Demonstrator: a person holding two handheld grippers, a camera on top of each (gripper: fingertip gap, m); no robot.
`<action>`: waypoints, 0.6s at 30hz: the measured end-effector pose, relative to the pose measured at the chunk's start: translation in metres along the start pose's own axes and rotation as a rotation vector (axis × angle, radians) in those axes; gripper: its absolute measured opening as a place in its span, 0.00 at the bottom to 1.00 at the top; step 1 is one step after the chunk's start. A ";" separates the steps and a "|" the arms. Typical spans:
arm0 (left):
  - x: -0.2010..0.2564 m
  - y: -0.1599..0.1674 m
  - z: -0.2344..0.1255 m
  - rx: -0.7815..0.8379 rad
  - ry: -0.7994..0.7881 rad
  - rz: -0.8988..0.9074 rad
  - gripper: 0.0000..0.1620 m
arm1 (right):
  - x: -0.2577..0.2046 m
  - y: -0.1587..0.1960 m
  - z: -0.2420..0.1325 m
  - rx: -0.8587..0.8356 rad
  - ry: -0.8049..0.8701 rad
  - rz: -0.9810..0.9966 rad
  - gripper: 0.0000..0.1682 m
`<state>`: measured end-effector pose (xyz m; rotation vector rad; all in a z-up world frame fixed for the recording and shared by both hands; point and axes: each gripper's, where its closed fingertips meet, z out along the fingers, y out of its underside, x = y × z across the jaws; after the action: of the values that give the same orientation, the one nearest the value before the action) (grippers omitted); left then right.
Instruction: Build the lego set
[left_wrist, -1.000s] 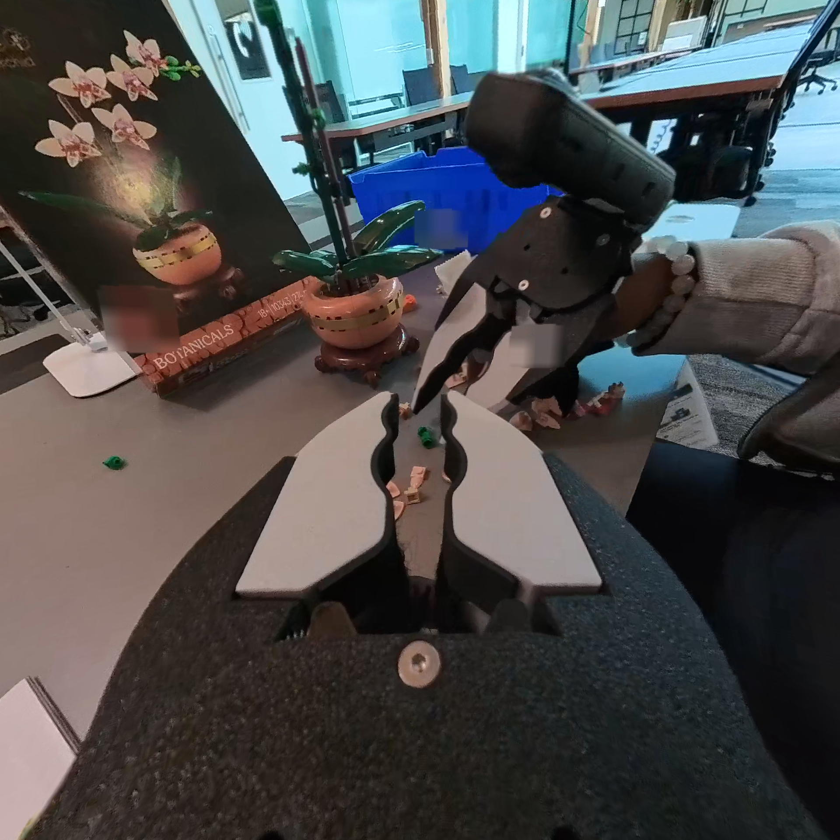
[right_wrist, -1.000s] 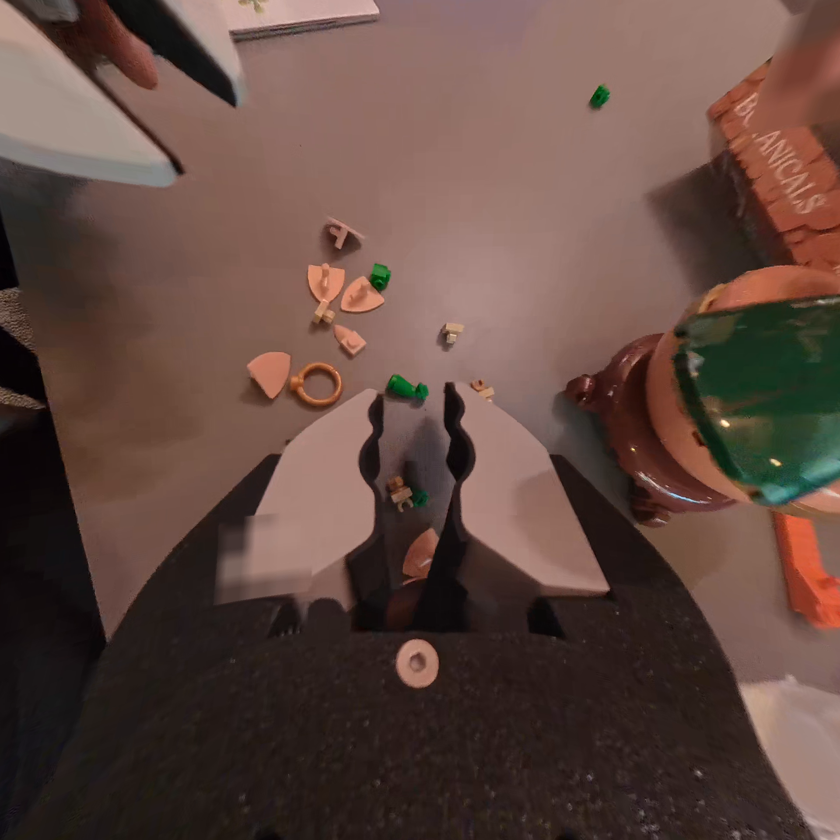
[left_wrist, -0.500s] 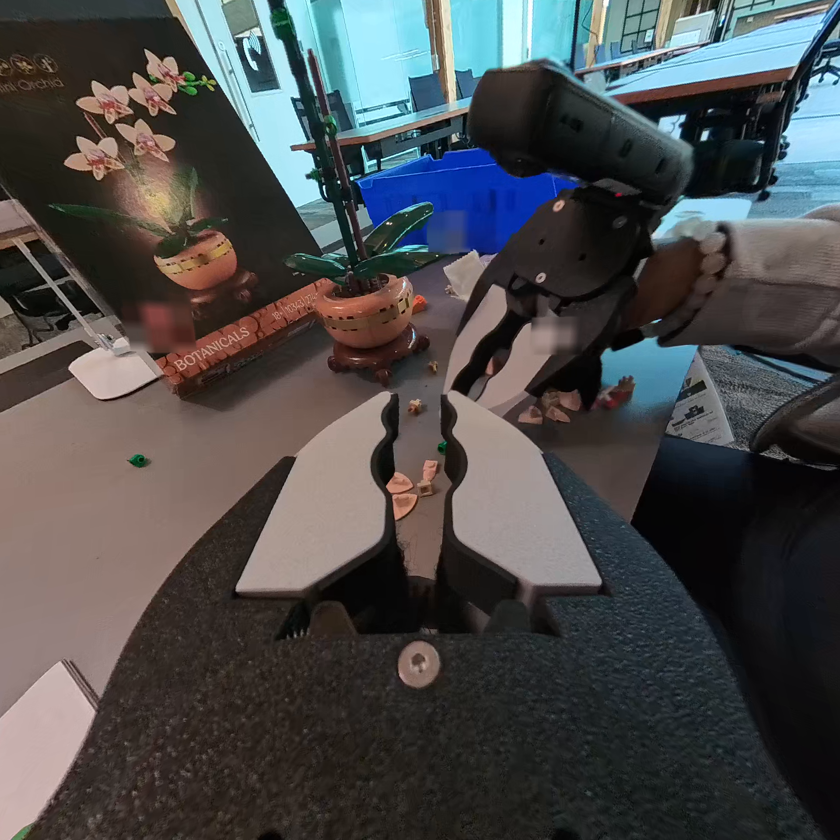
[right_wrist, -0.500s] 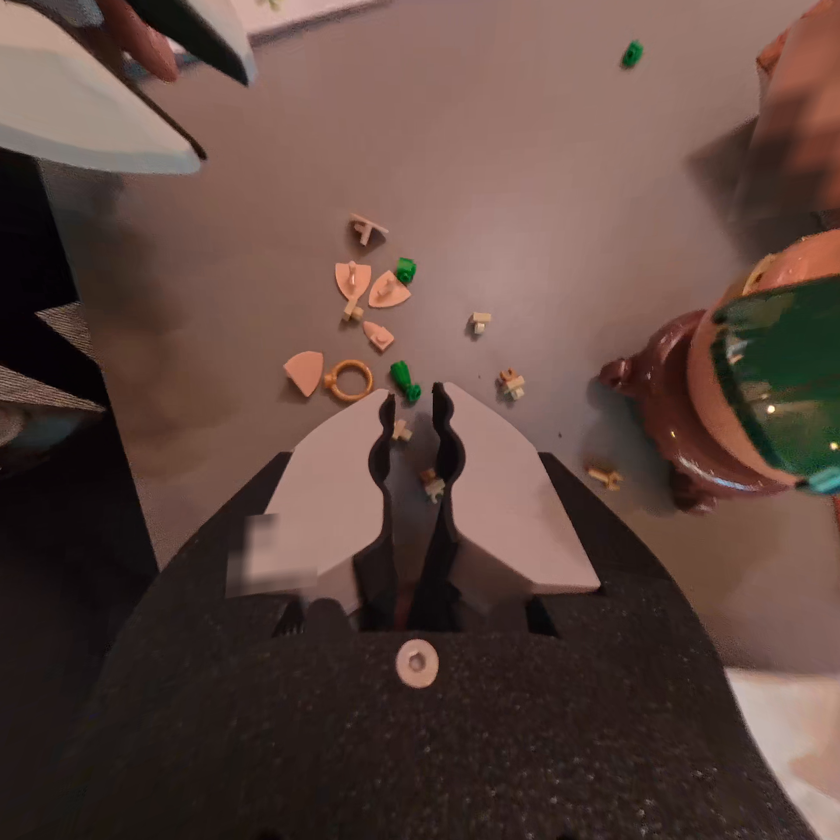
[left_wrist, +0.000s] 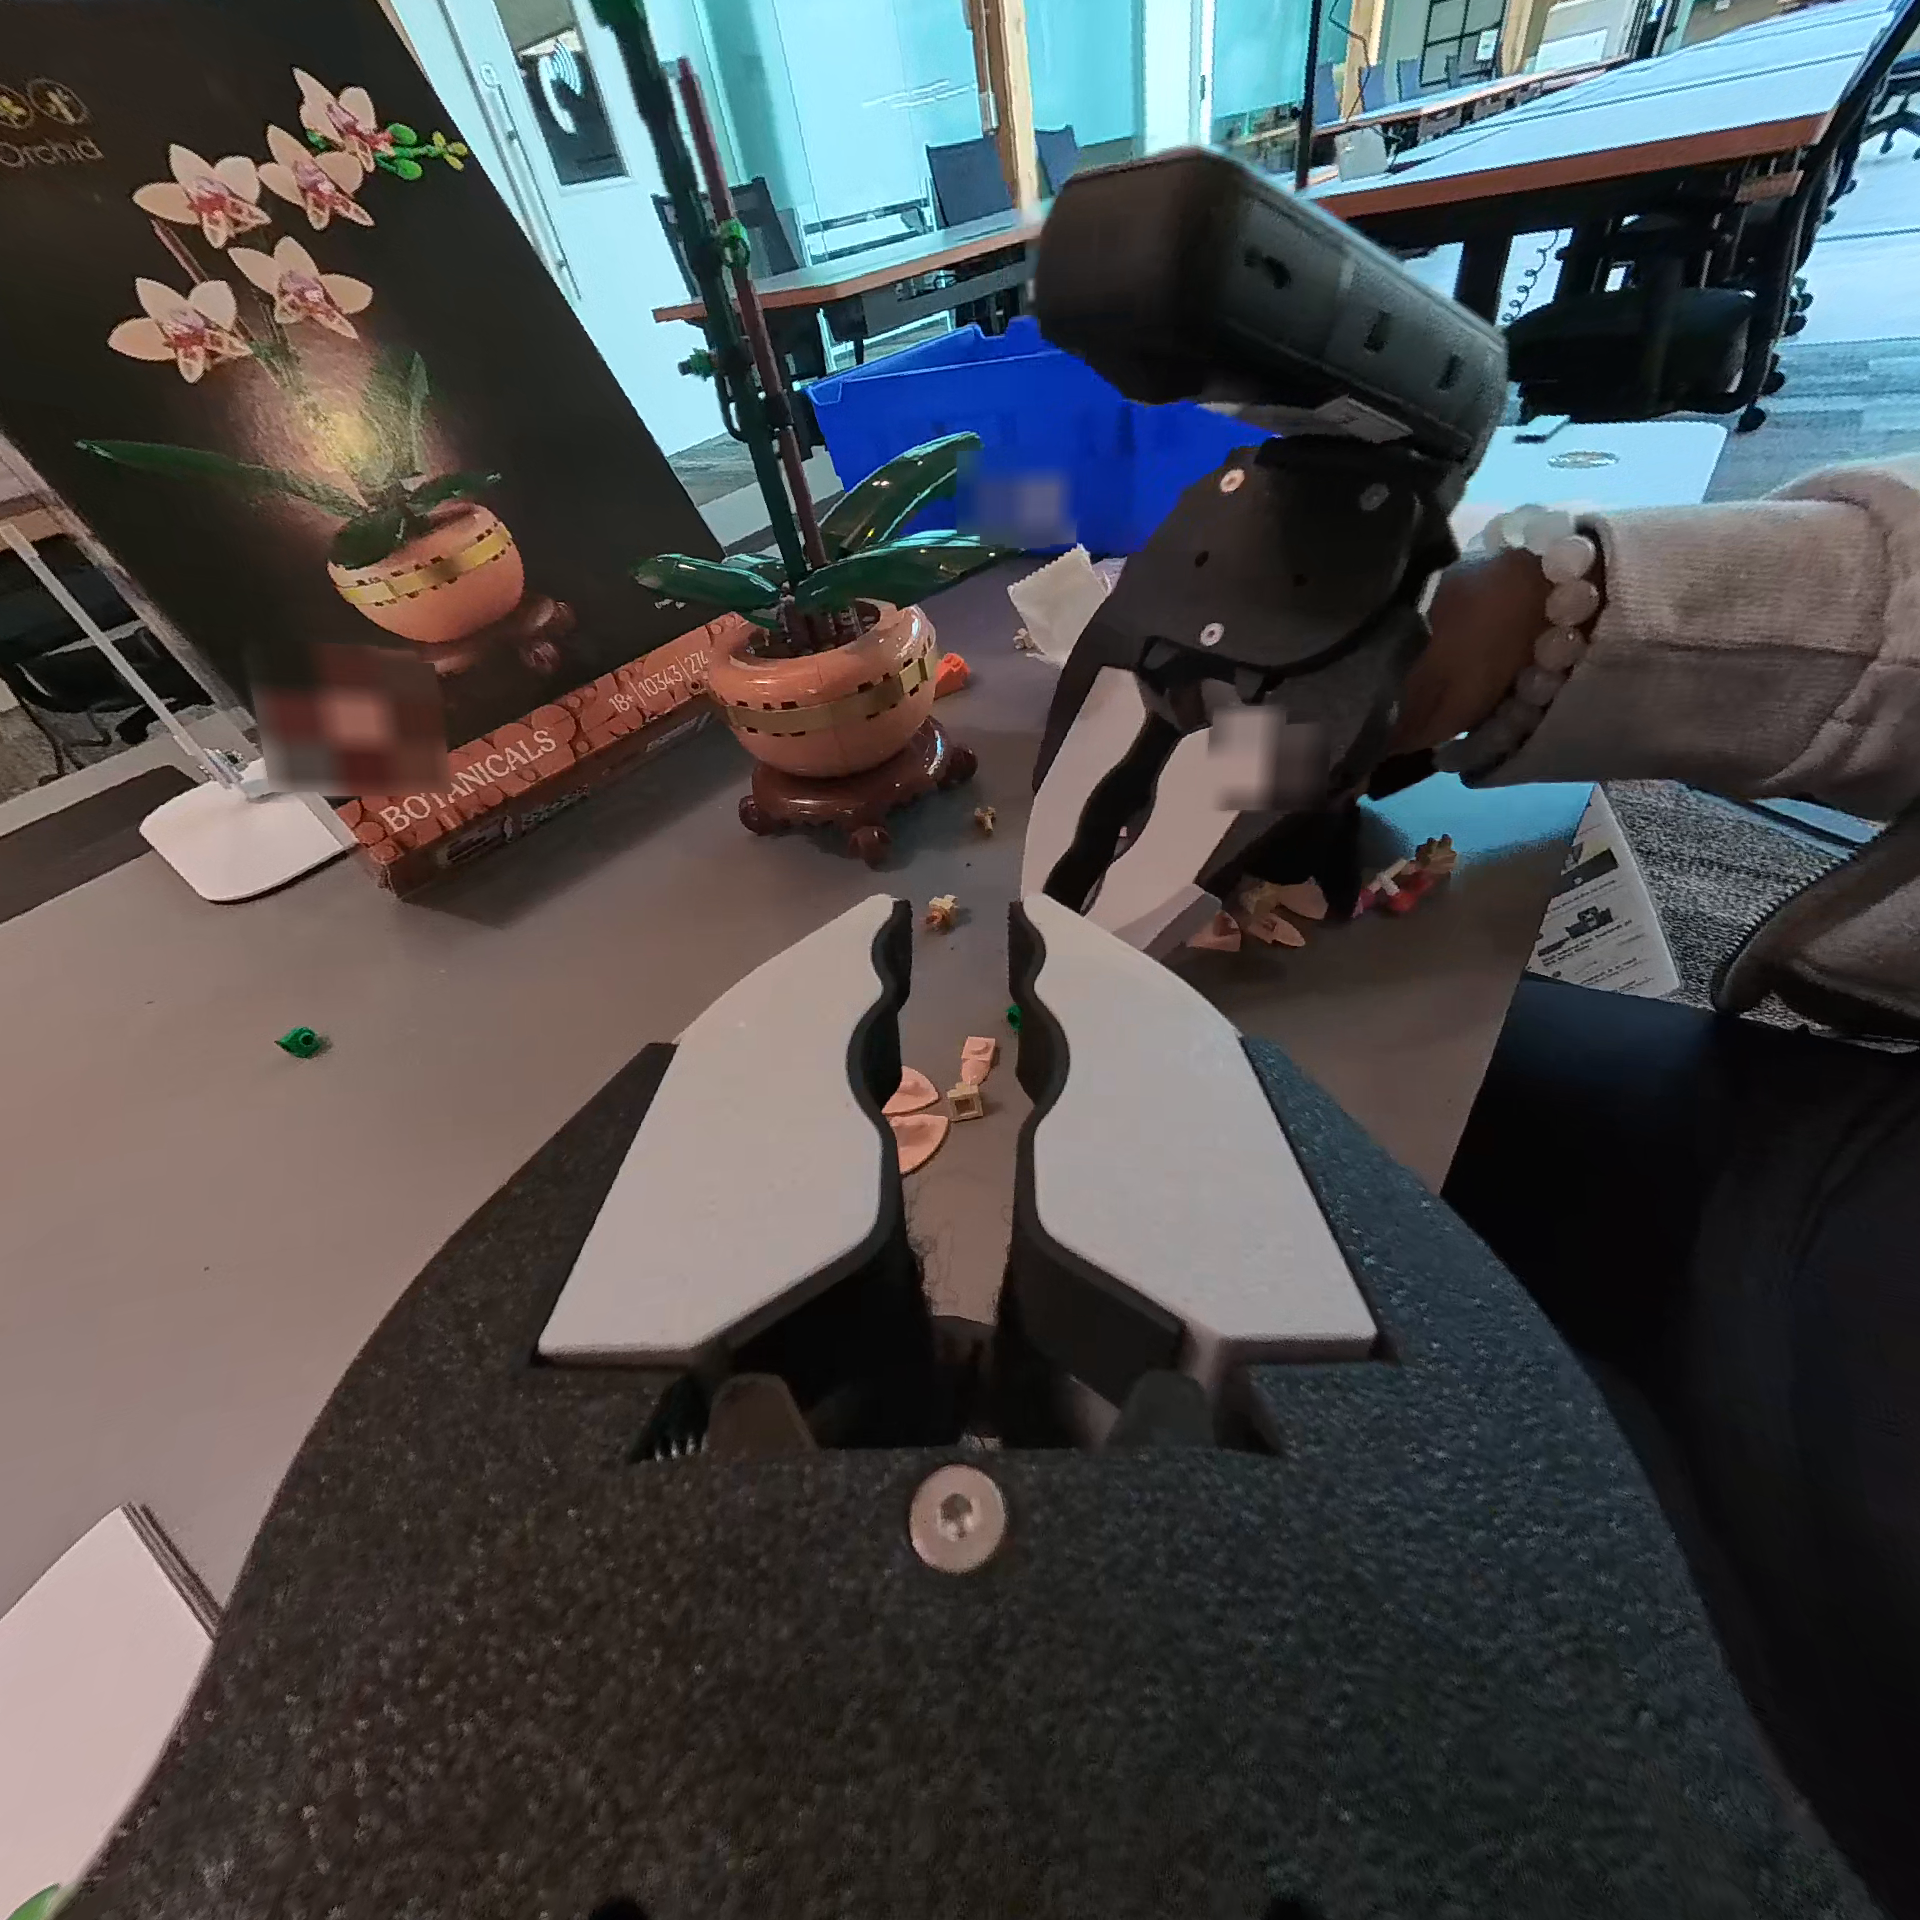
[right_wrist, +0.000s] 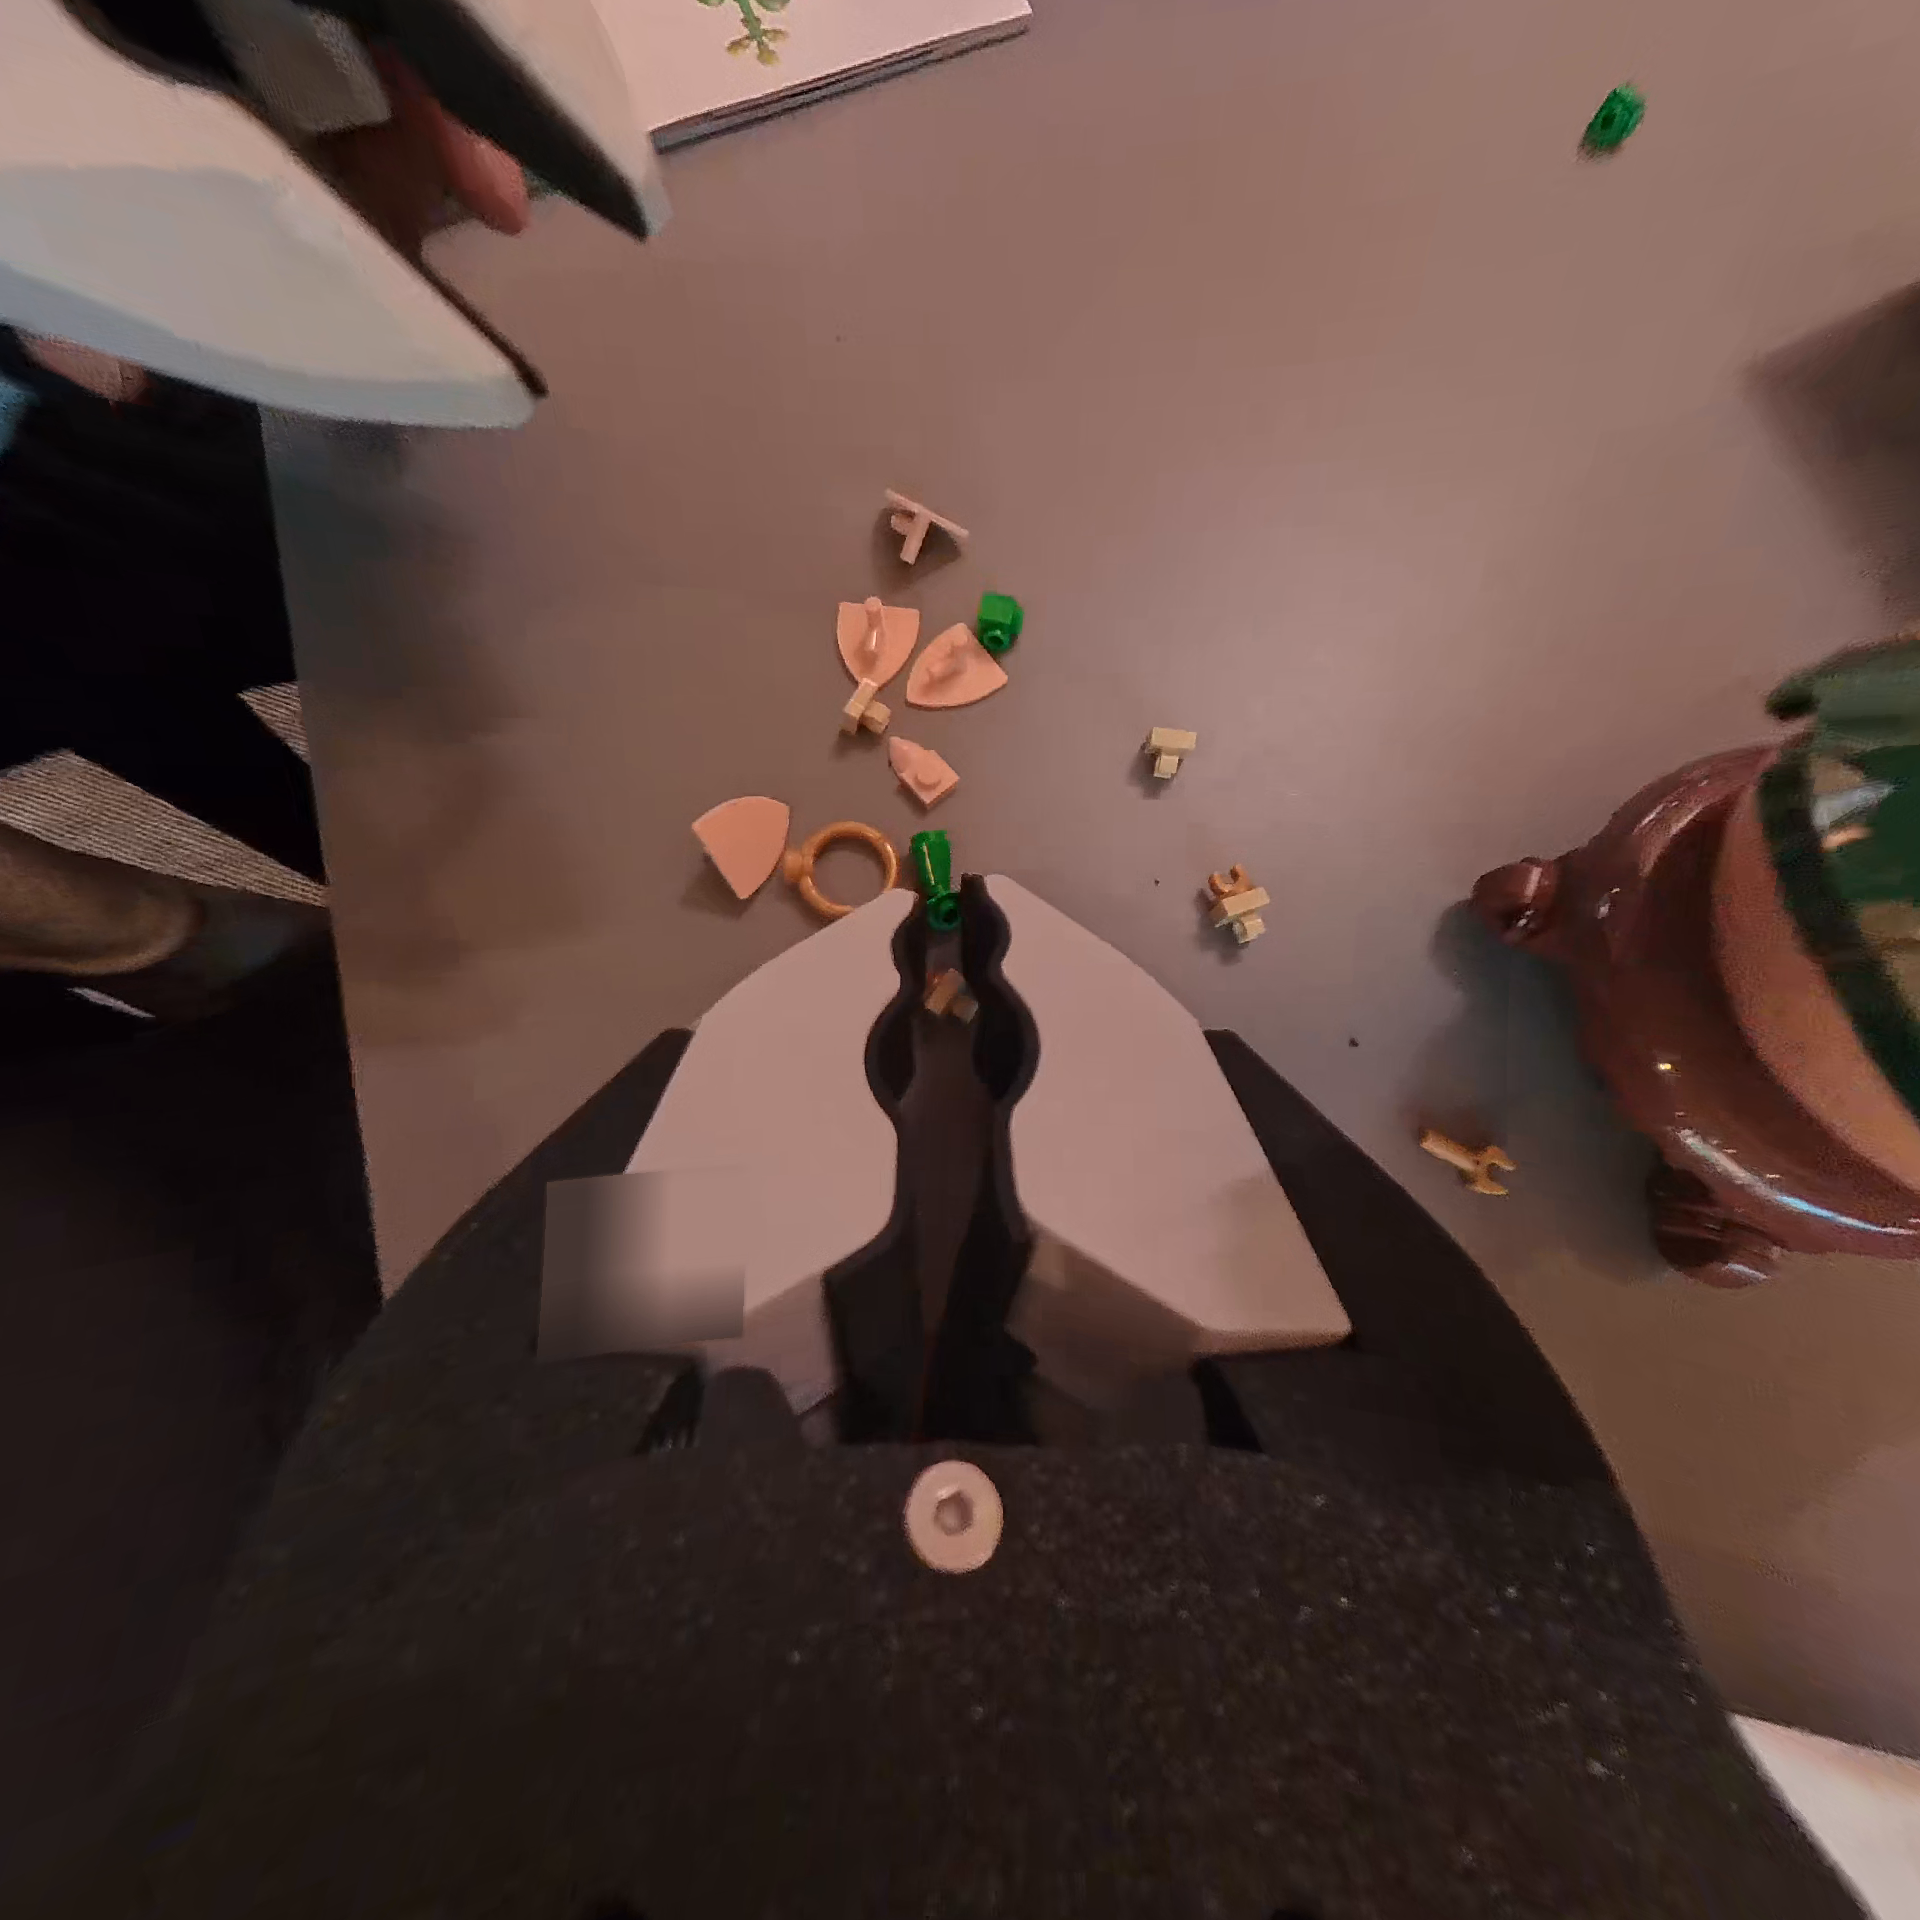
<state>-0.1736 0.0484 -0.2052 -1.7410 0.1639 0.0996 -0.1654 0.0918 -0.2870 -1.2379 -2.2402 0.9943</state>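
Observation:
The partly built lego orchid pot (left_wrist: 831, 707) with dark green leaves stands mid-table; it also shows at the right of the right wrist view (right_wrist: 1714, 1018). My right gripper (right_wrist: 940, 896) points down at the table, its tips shut on a small green stem piece (right_wrist: 932, 871). Loose pink petal pieces (right_wrist: 876, 639), a gold ring (right_wrist: 847, 868) and a green stud (right_wrist: 1000, 621) lie just beyond it. My left gripper (left_wrist: 961, 920) is open and empty above the table, with pink petals (left_wrist: 914, 1112) showing between its fingers. The right gripper (left_wrist: 1091, 883) hangs just beyond its tips.
The set's box (left_wrist: 312, 416) leans at the back left, a blue bin (left_wrist: 935, 416) stands behind the pot. An instruction booklet (right_wrist: 831, 52) lies at the far edge. Small tan pieces (right_wrist: 1236, 902) and a stray green piece (left_wrist: 299, 1039) lie on the grey table (right_wrist: 1299, 416).
My right gripper has moved over the green stem piece and its jaws have narrowed onto it. My left gripper has drawn back a little and stayed open.

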 end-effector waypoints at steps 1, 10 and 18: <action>0.000 0.000 0.000 0.000 0.001 -0.015 0.10 | 0.002 -0.001 -0.002 0.010 0.028 -0.037 0.03; 0.031 -0.012 0.010 0.064 0.258 -0.290 0.19 | -0.013 -0.039 -0.054 0.173 0.317 -0.601 0.03; 0.070 -0.015 0.031 -0.106 0.458 -0.243 0.14 | -0.046 -0.039 -0.086 0.106 0.302 -1.097 0.03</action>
<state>-0.1011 0.0774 -0.2070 -1.8537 0.2827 -0.4794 -0.1092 0.0732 -0.2008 0.0064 -2.0840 0.4219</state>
